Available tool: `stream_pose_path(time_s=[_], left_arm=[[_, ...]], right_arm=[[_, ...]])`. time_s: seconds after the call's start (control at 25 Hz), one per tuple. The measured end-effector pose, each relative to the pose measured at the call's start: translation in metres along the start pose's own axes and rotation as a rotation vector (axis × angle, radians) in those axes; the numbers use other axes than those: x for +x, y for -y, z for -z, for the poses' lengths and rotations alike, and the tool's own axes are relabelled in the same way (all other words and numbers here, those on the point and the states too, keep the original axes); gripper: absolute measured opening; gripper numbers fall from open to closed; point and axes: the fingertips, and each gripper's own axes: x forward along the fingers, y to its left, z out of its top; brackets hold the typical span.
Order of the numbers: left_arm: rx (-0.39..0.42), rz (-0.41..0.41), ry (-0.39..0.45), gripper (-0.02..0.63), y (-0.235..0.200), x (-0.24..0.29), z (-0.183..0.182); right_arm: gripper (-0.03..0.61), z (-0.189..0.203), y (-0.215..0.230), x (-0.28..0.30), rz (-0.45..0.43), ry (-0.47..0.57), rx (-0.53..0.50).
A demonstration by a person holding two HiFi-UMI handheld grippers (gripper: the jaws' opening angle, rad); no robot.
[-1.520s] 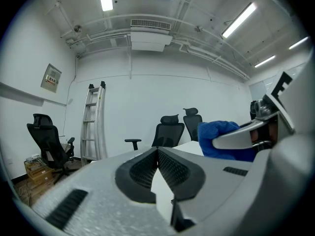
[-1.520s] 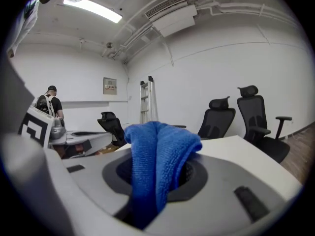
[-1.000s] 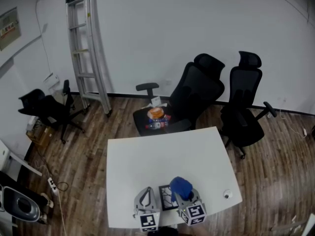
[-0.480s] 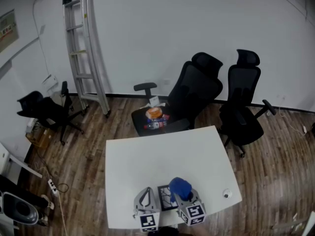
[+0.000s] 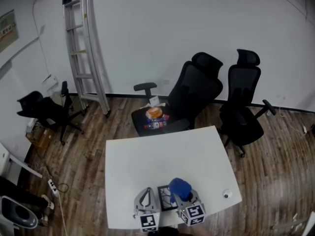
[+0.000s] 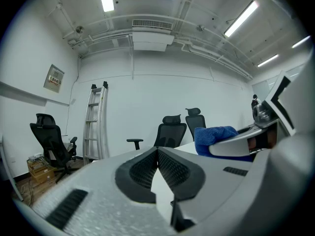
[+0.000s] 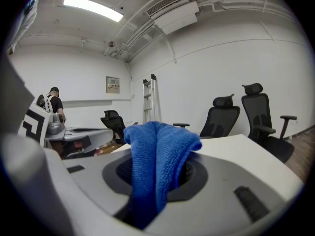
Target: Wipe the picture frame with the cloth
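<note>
A small black-edged picture frame [image 5: 167, 197] lies flat on the white table [image 5: 167, 161] near its front edge, between my two grippers. My right gripper [image 5: 183, 193] is shut on a folded blue cloth [image 5: 179, 186], which bulges up out of its jaws [image 7: 158, 146]. The cloth hangs just above the frame's right edge. My left gripper [image 5: 145, 196] sits just left of the frame, its ribbed jaws pressed together with nothing between them [image 6: 157, 168]. The blue cloth [image 6: 212, 134] also shows at the right of the left gripper view.
A small round white object [image 5: 226, 194] lies near the table's right front corner. Behind the table stand two black office chairs [image 5: 197, 95], one with snacks [image 5: 155, 117] on its seat. A ladder [image 5: 83, 48] leans on the back wall. Another chair [image 5: 44, 109] stands at left.
The head view has shifted slightly. The grippers, the cloth and the frame keep their places.
</note>
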Motion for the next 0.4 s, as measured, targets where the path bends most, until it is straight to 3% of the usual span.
stream_pose_path(time_s=[0.4], left_arm=[[-0.002,-0.005,-0.002,0.002,-0.0013,-0.0009,-0.0006]], right_arm=[[0.129,0.0021,-0.0002,-0.0006,0.002,-0.011,-0.007]])
